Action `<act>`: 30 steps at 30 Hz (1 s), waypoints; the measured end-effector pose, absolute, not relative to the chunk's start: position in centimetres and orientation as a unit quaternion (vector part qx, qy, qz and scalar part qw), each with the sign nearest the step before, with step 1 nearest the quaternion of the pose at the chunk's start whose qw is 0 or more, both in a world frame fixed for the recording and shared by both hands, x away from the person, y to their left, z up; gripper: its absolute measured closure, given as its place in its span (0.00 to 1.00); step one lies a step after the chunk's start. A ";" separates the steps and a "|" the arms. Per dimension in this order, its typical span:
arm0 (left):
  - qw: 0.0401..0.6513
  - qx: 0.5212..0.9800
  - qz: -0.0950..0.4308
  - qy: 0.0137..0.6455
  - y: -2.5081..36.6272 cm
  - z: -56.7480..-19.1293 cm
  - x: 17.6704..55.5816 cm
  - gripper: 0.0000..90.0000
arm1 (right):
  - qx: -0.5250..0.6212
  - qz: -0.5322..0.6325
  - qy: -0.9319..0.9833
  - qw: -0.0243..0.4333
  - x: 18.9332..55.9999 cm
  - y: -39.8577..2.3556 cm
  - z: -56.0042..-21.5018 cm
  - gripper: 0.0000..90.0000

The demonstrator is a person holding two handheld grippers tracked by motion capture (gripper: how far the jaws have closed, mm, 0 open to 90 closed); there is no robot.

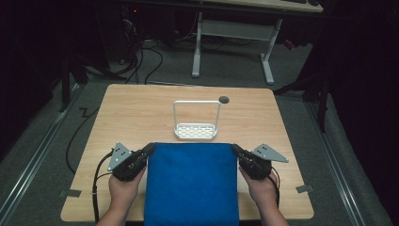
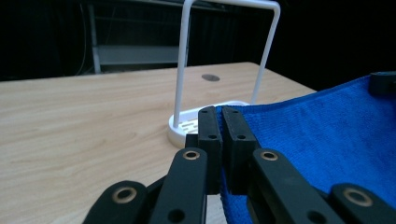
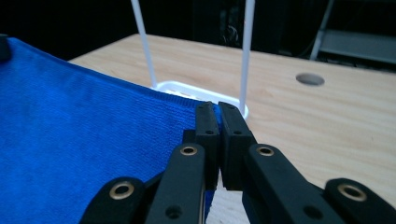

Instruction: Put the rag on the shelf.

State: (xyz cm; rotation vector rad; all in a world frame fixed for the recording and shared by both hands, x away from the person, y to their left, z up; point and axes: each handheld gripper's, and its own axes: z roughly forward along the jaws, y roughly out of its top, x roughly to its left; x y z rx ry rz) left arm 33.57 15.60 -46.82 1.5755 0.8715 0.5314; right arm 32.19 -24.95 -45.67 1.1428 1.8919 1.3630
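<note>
A blue cloth (image 1: pixel 192 183) is stretched flat between my two grippers, raised off the wooden table (image 1: pixel 136 110). My left gripper (image 1: pixel 151 147) is shut on the cloth's far left corner; in the left gripper view its jaws (image 2: pixel 220 112) pinch the cloth's (image 2: pixel 327 135) edge. My right gripper (image 1: pixel 233 148) is shut on the far right corner, and in the right gripper view (image 3: pixel 216 108) the cloth (image 3: pixel 79 149) spreads to the left. Just beyond the cloth's far edge stands a white rack (image 1: pixel 196 120) with a tall wire hoop (image 2: pixel 224 51) (image 3: pixel 196 88).
A round dark hole (image 1: pixel 224 99) (image 3: pixel 310 79) (image 2: pixel 210 77) lies in the table behind the rack. The cloth's near part hangs over the table's front edge between the person's hands. Past the table stand a white desk frame (image 1: pixel 233 42), cables and dark floor.
</note>
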 end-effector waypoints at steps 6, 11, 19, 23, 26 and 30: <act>0.610 0.660 0.251 0.359 15.7 -45.5 32.6 0.97 | 0.396 0.531 0.691 0.290 30.9 -24.5 -43.9 0.98; 0.632 0.641 0.275 0.337 15.8 -44.0 31.3 0.97 | 0.379 0.551 0.677 0.307 29.9 -24.3 -42.6 0.98; 0.656 0.621 0.301 0.307 15.7 -41.8 29.6 0.97 | 0.364 0.572 0.660 0.325 28.8 -24.3 -41.0 0.98; 0.665 0.614 0.306 0.296 15.7 -41.0 29.0 0.97 | 0.355 0.580 0.655 0.329 28.4 -24.2 -40.4 0.98; 0.671 0.611 0.306 0.288 15.6 -40.4 28.7 0.97 | 0.349 0.586 0.652 0.332 28.2 -24.1 -39.8 0.98; 0.674 0.609 0.311 0.279 15.2 -39.9 28.3 0.97 | 0.339 0.593 0.645 0.343 27.8 -24.1 -39.0 0.98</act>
